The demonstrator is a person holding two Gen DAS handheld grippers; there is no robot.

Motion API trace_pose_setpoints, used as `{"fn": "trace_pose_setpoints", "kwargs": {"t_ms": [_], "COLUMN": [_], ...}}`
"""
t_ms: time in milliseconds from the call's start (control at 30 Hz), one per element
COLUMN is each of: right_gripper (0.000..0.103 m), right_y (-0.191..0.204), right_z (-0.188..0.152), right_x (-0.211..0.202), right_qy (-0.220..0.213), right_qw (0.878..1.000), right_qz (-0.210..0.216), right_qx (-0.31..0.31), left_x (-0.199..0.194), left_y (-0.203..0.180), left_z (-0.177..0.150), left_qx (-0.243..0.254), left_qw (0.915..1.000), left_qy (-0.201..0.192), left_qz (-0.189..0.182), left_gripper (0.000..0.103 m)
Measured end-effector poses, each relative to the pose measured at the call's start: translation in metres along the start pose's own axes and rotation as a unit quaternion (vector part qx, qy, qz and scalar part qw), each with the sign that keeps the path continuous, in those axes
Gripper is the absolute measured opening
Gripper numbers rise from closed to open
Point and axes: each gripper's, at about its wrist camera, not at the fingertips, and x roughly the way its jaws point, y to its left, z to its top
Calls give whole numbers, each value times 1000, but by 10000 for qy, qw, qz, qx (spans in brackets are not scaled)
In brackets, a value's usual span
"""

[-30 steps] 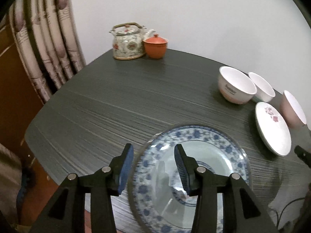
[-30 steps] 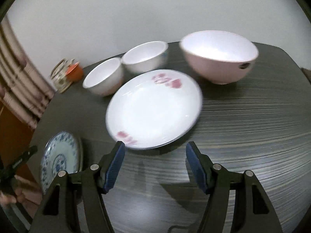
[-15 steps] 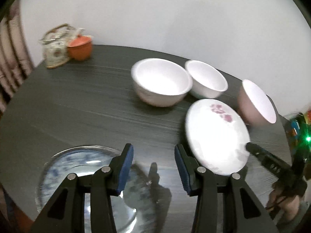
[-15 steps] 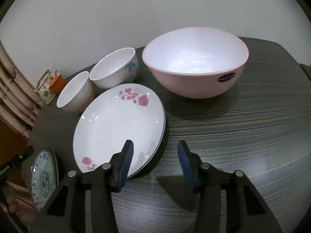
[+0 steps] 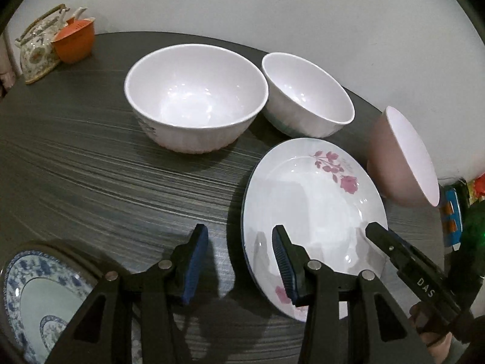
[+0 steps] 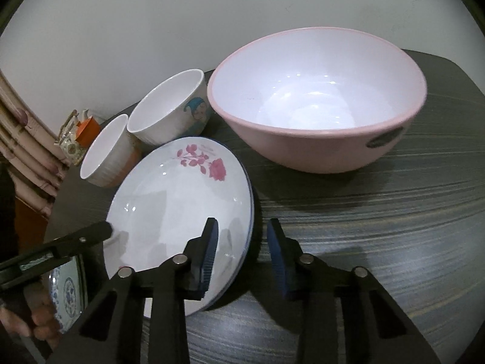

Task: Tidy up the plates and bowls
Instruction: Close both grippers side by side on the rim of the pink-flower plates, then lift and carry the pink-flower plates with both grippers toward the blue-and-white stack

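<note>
White porcelain with pink roses, the rose plate (image 5: pixel 309 209), is now framed by both tools, where a second ago the blue-patterned plate (image 5: pixel 33 300) filled the left view. That blue plate has been left on the dark table (image 5: pixel 100 182) at about 8 o'clock of the left view, free of any grip, so the left gripper (image 5: pixel 239 265) has been swung away from it and towards the right-hand group.

The left gripper is seen with its jaws apart and empty, one finger over the plate's near-left rim, the other over bare table. The right gripper (image 6: pixel 242 253) is likewise parted, straddling the plate's right edge; half a second ago it was less far in. A blue rim line under the rose plate suggests a second plate beneath, though this cannot be settled.

The ribbed white bowl (image 5: pixel 197 97) stands at 12 o'clock of the left view, the cartoon bowl (image 5: pixel 306 97) at 1 o'clock and the pink bowl (image 6: pixel 318 103) at 3 o'clock, none of them stacked.

It is judged that a two-sided lift of the rose plate is being prepared, probably for stacking with the blue plate.
</note>
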Motion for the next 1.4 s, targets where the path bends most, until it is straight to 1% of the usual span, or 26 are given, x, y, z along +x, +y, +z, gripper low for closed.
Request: {"fn": "trace_pose_setpoints", "kwargs": {"t_ms": [233,267,333,400,500,567,700,900,1133,1400], "right_gripper": [26,26,26,26,25,19,14,14,14,14], "right_y": [-3,-3,-5,-6,-7,-5,-8,-9,-9,-6], "right_z": [3,3,3,4,3,3,0,-9,-27,-58], "right_x": [8,8,9,9,9,10,9,1,-12,-31], "right_qy": [64,67,80,85,88,149,175,341,559,735], "right_qw": [10000,9999,9999,9998,9997,9996,9996,9991,9978,9965], "right_qz": [64,73,122,183,213,242,210,159,134,91], "right_qx": [23,21,24,64,48,-5,108,176,326,391], "left_x": [18,18,21,23,24,26,27,31,23,18], "left_y": [-5,-4,-5,-7,-9,-11,-13,-10,-11,-15], "left_z": [1,1,2,3,4,5,4,1,-24,-48], "left_qx": [4,-3,10,50,121,152,149,156,175,196], "left_qw": [9998,9997,9996,9996,9997,9996,9992,9986,9974,9961], "left_qy": [132,130,165,166,184,236,344,484,686,859], "left_qz": [-169,-184,-237,-208,-129,-92,-128,-124,-127,-100], "left_gripper": [44,39,34,24,24,24,23,23,23,23]}}
